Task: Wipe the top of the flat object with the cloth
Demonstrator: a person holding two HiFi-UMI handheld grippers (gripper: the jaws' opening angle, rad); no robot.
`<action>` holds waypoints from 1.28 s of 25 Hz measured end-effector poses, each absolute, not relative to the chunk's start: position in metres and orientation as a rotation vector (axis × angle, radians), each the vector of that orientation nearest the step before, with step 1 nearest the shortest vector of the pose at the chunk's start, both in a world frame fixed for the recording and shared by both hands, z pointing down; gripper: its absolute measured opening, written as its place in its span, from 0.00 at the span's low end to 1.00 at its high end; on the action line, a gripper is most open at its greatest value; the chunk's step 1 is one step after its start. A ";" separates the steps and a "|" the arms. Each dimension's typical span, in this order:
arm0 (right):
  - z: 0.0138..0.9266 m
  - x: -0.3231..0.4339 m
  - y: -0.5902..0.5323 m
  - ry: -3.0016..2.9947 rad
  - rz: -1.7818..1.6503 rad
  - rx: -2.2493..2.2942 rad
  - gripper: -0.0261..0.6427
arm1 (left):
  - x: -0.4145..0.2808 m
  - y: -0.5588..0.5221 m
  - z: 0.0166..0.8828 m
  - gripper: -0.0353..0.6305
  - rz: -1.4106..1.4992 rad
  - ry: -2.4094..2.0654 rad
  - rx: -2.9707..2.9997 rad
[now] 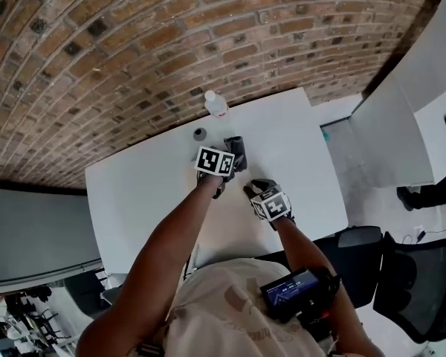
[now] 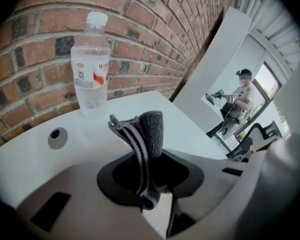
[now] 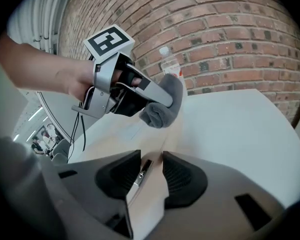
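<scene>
Right gripper: jaws clamped on near edge of pale board, which lies flat on white table. Left gripper: jaws pinch grey cloth, cloth over board's far end. Beyond: grey disc, then bottle by brick wall.

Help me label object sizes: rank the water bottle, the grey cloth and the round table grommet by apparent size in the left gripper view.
1-2. water bottle and cloth: about alike; the cloth sits nearer the camera, so I won't rank them.
3. round grommet: clearly smallest.
</scene>
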State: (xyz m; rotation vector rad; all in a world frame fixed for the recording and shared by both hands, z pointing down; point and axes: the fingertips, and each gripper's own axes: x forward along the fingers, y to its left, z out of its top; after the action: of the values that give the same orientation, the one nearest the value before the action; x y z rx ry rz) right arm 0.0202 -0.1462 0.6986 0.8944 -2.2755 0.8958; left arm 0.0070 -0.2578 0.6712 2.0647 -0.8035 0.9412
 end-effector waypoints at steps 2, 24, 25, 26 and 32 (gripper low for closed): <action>0.699 0.022 -0.145 -2.275 0.912 0.902 0.26 | 0.004 -0.257 0.673 0.21 0.985 -0.810 2.065; 0.692 0.025 -0.145 -2.233 0.909 0.937 0.26 | -0.182 -0.219 0.672 0.21 1.046 -1.087 1.904; 0.692 0.025 -0.145 -2.229 0.911 0.939 0.26 | -0.188 -0.217 0.671 0.21 1.046 -1.094 1.903; 0.693 0.026 -0.145 -2.224 0.911 0.943 0.26 | -0.192 -0.215 0.671 0.21 1.047 -1.102 1.902; 0.696 0.026 -0.146 -2.194 0.923 0.966 0.26 | -0.222 -0.208 0.669 0.21 1.081 -1.169 1.869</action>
State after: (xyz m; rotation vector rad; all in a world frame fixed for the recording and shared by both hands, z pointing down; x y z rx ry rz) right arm 0.0258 -0.1461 0.6956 0.9664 -2.1935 0.9231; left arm -0.2218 -0.2078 0.6692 1.8691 -1.1685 1.0811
